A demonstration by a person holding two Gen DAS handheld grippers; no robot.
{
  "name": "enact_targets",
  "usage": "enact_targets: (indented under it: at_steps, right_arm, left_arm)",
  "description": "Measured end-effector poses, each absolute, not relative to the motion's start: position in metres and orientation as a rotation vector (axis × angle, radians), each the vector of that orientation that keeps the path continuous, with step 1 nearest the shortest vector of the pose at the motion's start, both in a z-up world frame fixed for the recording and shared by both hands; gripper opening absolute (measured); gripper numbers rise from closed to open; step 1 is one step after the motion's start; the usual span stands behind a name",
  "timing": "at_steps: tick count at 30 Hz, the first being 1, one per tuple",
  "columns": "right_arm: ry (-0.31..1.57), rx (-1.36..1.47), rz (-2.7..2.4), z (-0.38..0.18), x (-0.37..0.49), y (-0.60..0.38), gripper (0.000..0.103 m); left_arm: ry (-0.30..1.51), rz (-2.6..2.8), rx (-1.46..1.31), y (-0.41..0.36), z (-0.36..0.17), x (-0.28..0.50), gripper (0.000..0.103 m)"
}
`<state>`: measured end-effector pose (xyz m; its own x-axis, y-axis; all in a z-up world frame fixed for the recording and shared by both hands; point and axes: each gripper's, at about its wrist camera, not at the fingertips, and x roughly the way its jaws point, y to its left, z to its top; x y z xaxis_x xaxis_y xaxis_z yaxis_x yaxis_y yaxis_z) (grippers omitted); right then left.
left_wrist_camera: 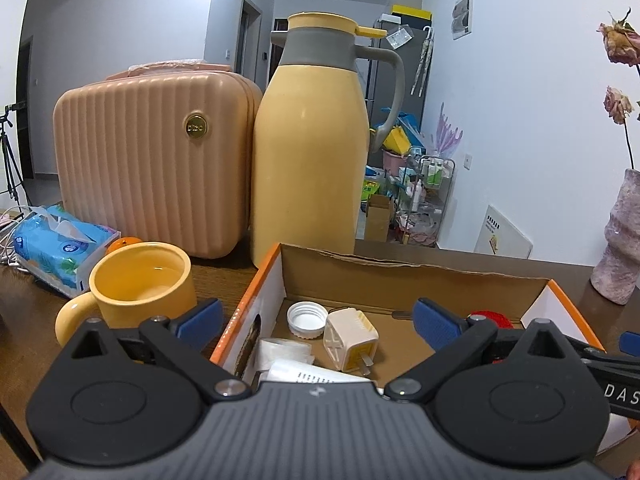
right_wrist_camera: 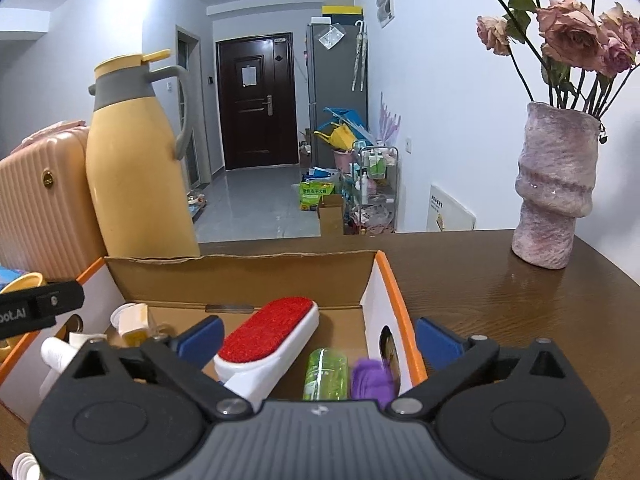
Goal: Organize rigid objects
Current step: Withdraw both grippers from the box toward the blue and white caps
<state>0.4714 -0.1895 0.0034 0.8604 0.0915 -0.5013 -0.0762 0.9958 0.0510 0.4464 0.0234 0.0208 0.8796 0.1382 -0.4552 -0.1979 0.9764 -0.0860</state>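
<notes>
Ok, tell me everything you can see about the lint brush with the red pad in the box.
The lint brush has an oval red pad, fuzzy like velvet, set in a white plastic body that narrows into a handle toward the camera. It lies tilted in the cardboard box, pad up, leaning toward the back wall. A green bottle lies just to its right. The right tool hangs open above it, pads clear of it. The handle's end is hidden by the tool.

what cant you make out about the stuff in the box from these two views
- Red lint brush: handle end hidden behind the right gripper body, right wrist view.
- Purple object: blurred, partly hidden by the gripper; can't identify.
- Green bottle: label unreadable, base hidden.
- Papers in the cardboard box: print too small, lower part behind the left gripper, left wrist view.
</notes>
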Motion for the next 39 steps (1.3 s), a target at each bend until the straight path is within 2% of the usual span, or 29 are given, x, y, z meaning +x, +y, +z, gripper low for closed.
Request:
enact_targets:
  at_steps: [17,39]
  right_arm:
    - [0.502,-0.001,0.076,0.013,0.448,-0.195,0.103]
    - [0.439,-0.031,0.052,0.031,0.380,-0.204,0.103]
  left_arm:
    - [0.451,0.147,-0.160,0.028,0.028,0.435,0.103]
    - [0.388,0.127,-0.127,0.021,0.035,0.370,0.103]
